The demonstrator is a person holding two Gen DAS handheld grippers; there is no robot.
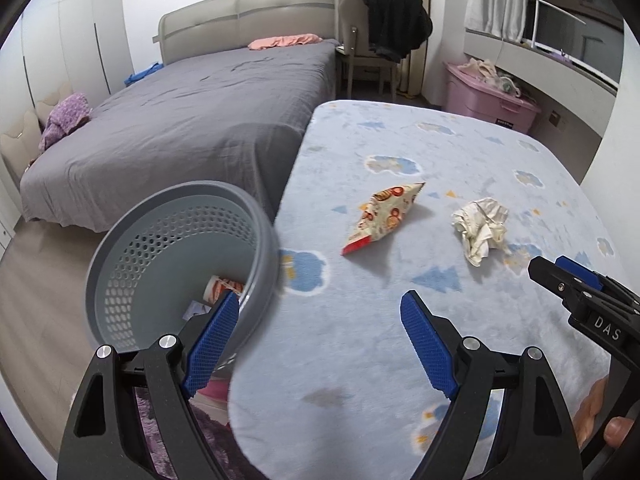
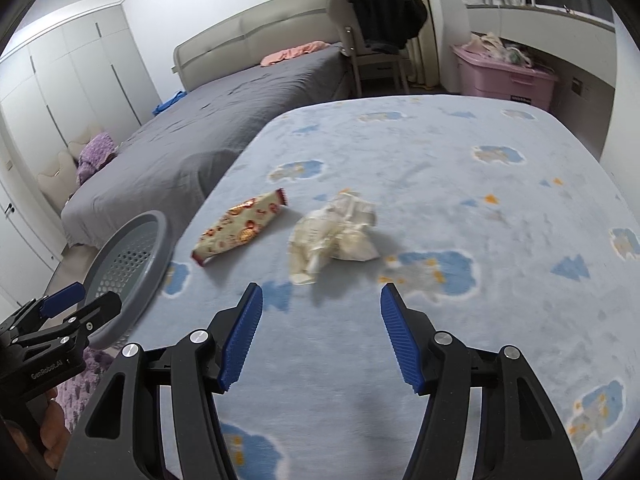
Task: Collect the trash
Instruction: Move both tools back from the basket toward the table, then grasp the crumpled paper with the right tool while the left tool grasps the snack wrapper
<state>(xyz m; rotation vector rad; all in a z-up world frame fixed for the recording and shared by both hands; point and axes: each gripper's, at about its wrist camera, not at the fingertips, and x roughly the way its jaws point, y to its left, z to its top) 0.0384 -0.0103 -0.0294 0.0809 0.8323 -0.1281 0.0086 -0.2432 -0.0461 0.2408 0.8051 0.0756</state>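
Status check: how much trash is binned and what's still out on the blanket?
Done: one or two wrappers already lie in the grey basket. In hand: nothing; the left tool and right tool are open. Left: the snack wrapper and crumpled tissue on the blanket.

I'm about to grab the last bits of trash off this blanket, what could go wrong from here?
The crumpled tissue is loose and soft, so the open right tool might pinch the fleecy blanket along with it. The gray basket sits tilted at the blanket's edge, so a dropped snack wrapper could miss its rim.
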